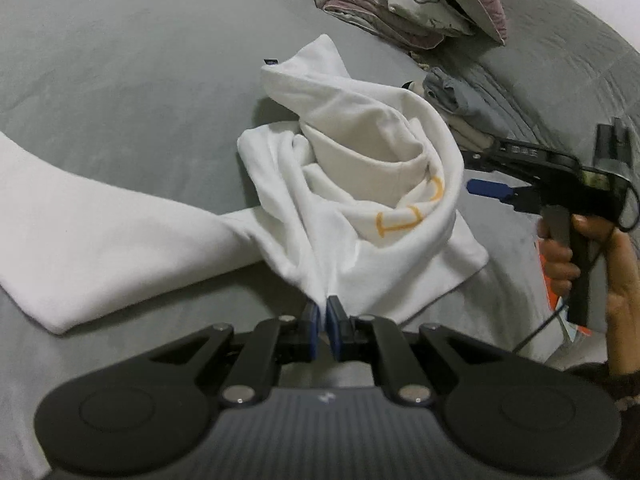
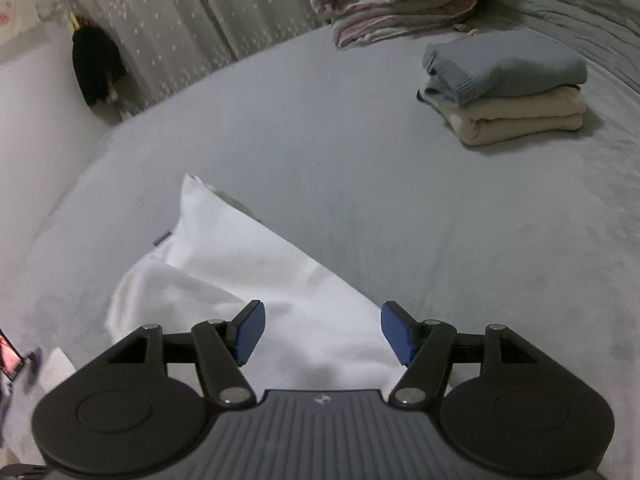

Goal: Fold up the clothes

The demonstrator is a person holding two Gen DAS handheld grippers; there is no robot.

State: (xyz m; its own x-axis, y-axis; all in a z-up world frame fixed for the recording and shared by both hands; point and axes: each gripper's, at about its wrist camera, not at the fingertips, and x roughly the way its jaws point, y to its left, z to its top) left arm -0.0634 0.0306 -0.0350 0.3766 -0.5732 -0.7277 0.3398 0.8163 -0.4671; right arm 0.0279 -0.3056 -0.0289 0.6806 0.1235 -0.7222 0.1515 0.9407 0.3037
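A white garment [image 1: 352,184] with orange lettering lies crumpled and partly lifted on the grey bed [image 1: 120,80]. One long sleeve runs off to the left. My left gripper [image 1: 323,320] is shut on a pinched fold of the white fabric at its near edge. In the left wrist view my right gripper [image 1: 480,176] is seen from the side, held by a hand at the right, close beside the bunched cloth. In the right wrist view the right gripper [image 2: 322,330] stands open above the white garment [image 2: 224,280], with nothing between its blue pads [image 2: 250,330].
A stack of folded clothes, grey-blue on cream [image 2: 504,88], sits at the far right of the bed. Folded bedding with pink trim [image 2: 396,4] lies at the back. A curtain [image 2: 160,20] and a dark hanging object [image 2: 96,68] are beyond the bed's left edge.
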